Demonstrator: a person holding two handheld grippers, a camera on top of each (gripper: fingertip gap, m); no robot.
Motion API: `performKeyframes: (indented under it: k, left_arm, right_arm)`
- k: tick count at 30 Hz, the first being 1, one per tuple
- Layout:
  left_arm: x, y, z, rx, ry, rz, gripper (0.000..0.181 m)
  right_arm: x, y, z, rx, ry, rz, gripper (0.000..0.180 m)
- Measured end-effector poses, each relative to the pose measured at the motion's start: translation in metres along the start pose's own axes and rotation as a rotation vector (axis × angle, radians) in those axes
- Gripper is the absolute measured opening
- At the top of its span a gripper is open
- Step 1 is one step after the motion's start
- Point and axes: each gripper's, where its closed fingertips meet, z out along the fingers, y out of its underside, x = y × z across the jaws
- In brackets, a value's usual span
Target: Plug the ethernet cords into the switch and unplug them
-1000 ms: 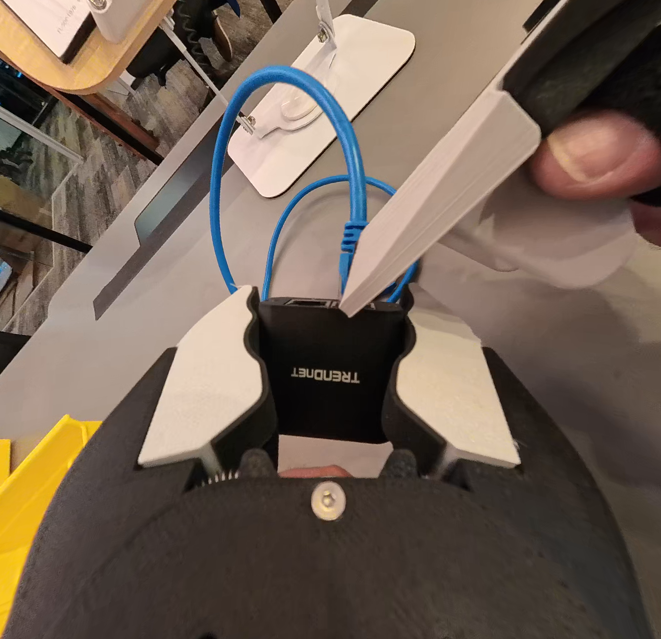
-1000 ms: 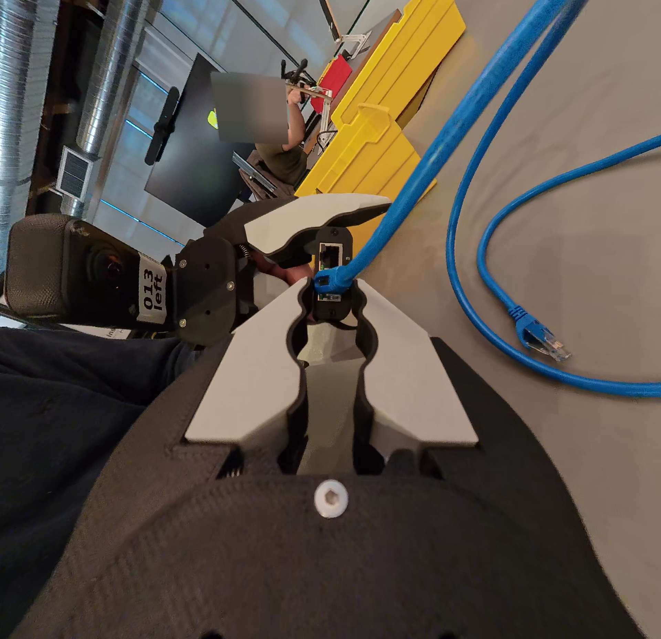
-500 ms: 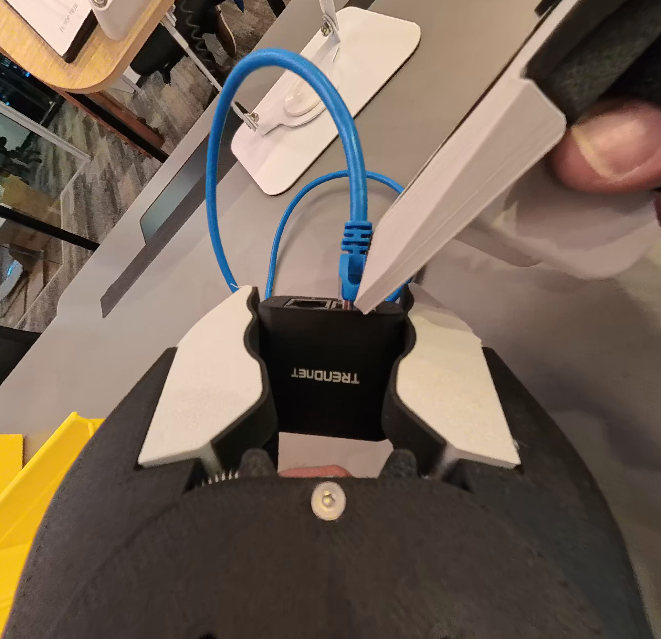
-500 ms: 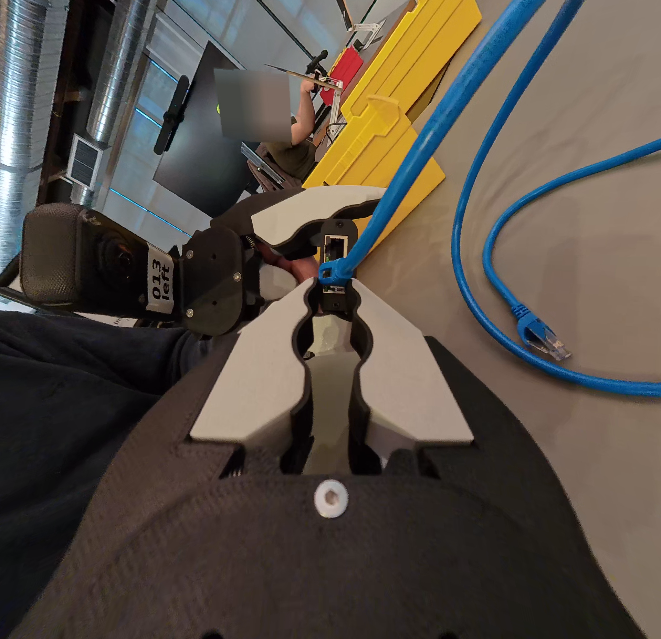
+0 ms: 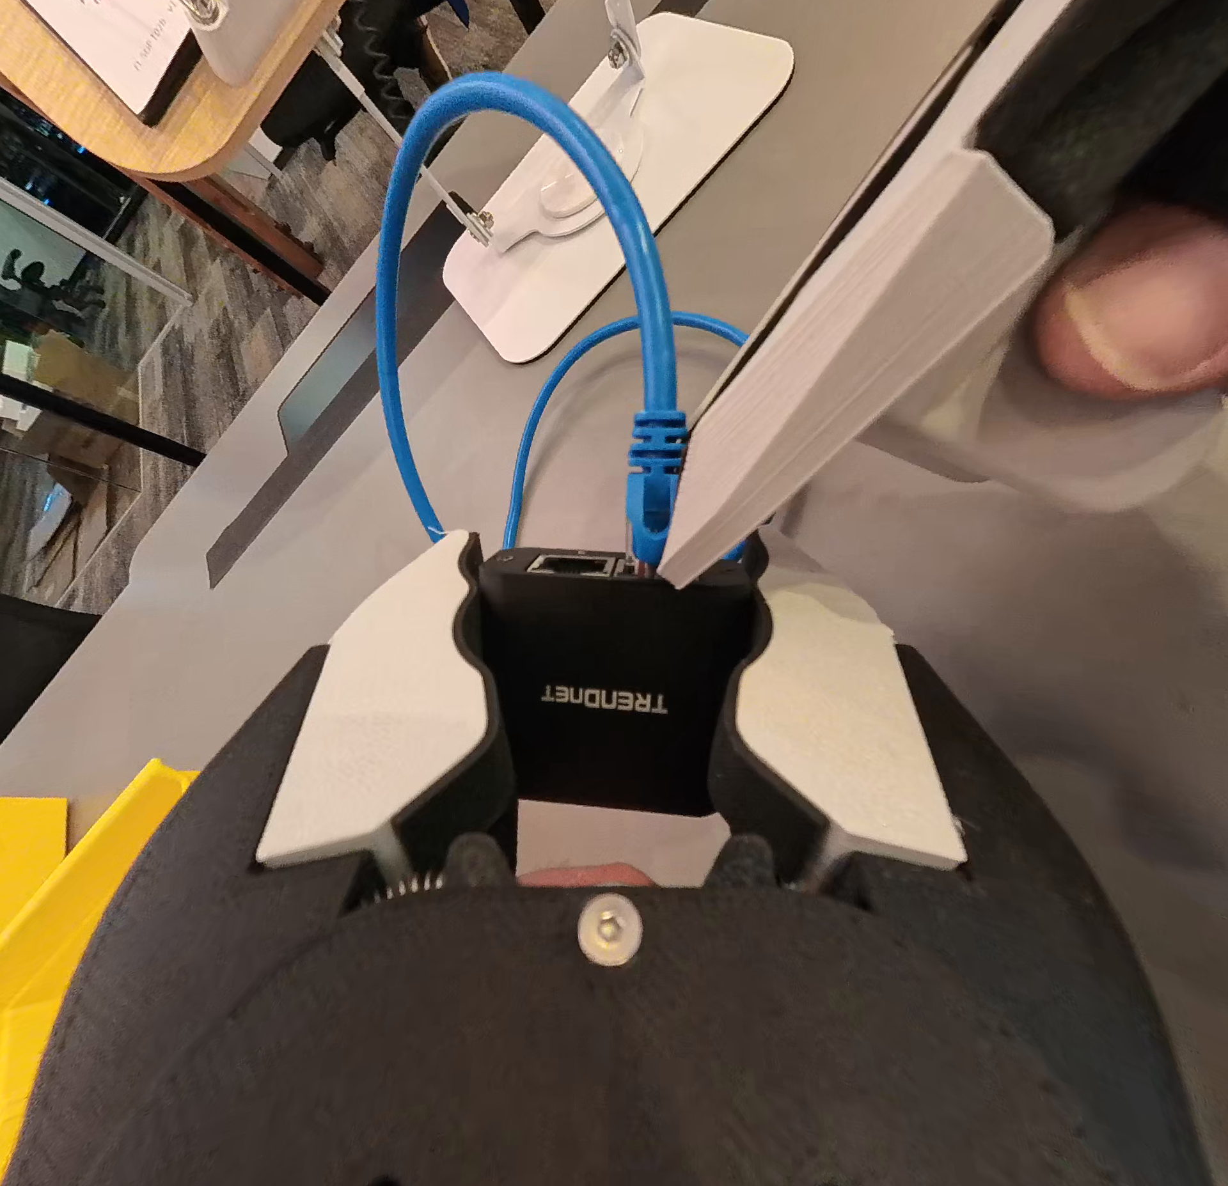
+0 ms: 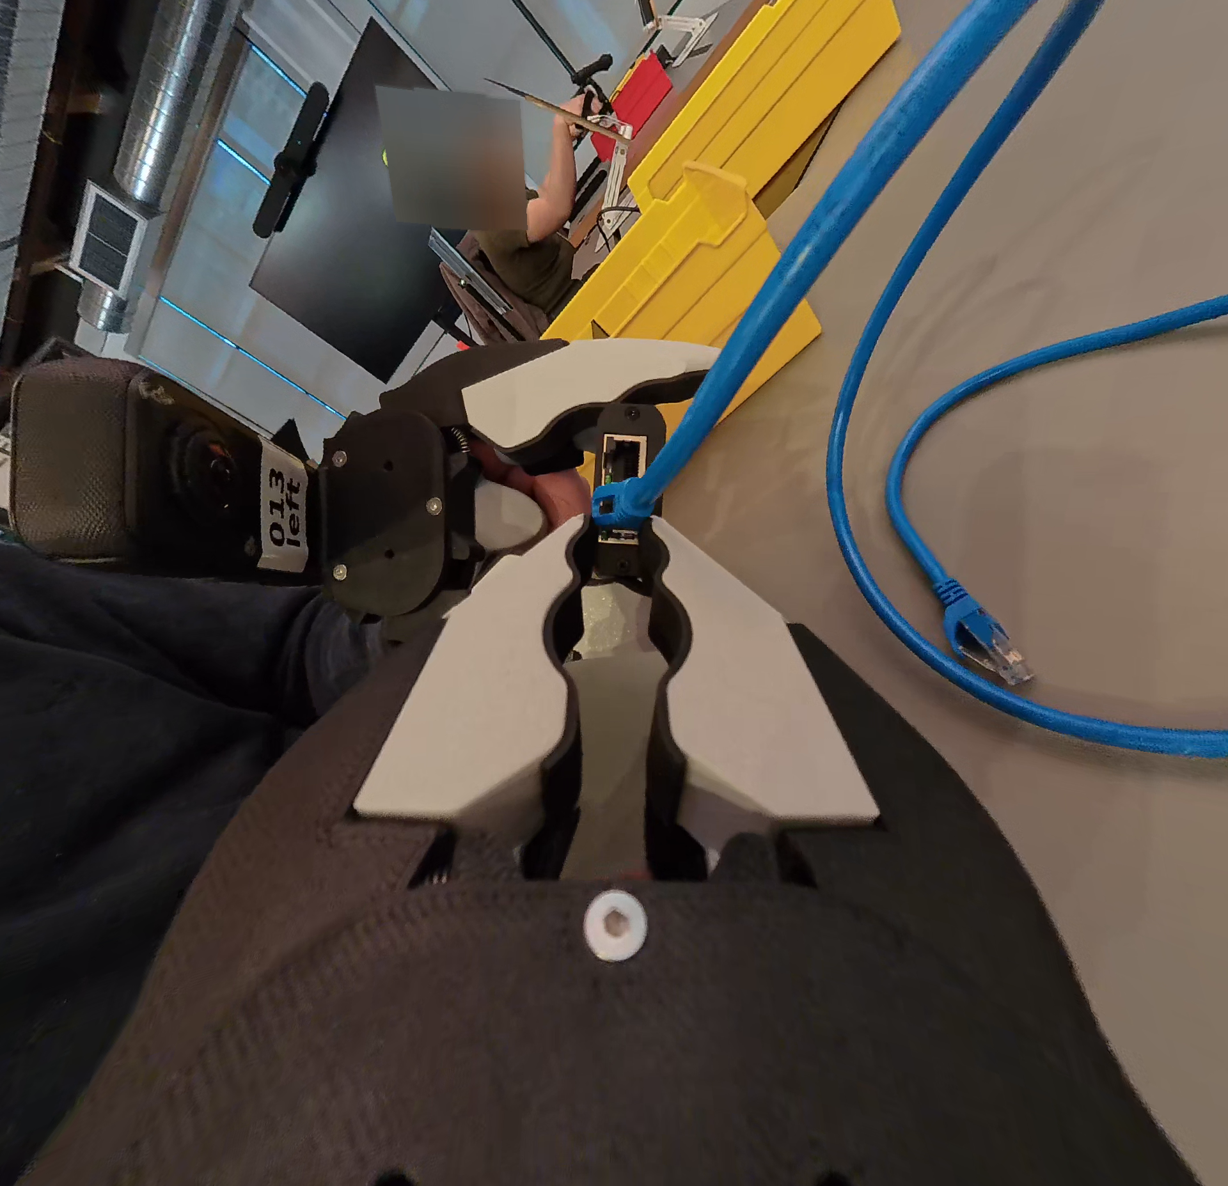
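Note:
My left gripper (image 5: 614, 556) is shut on a black switch (image 5: 618, 682) and holds it above the grey table, ports facing away. One port (image 5: 568, 564) is empty. A blue ethernet cord (image 5: 399, 257) loops up, and its plug (image 5: 654, 490) stands at the port beside it, its clear tip partly showing. My right gripper (image 6: 618, 531) is shut on that plug (image 6: 614, 498), and its white finger (image 5: 830, 370) crosses the left wrist view. The switch (image 6: 628, 450) and left gripper (image 6: 585, 383) also show in the right wrist view. The cord's other plug (image 6: 983, 642) lies loose on the table.
Yellow bins (image 6: 731, 224) stand along the table's far side, and one shows at the lower left (image 5: 40, 888). A white stand base (image 5: 631, 191) sits beyond the cord. The cord coils on the grey table (image 6: 1096, 523). A person (image 6: 531, 270) sits at a far desk. My right fingertips sit around 4 centimetres from my left ones.
The blue plug has come up a little from the switch's port, with more of its clear tip showing. Both grippers stay shut and have shifted only slightly.

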Motion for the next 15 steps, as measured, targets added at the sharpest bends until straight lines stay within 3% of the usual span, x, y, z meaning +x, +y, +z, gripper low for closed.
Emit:
performKeyframes:
  k: [15]
  left_arm:
    - [-0.0027,0.0002,0.0003,0.011,-0.007,-0.008,0.073]
  right_arm:
    - [-0.0024,-0.0005,0.0020,-0.024,0.104,-0.100,0.011]
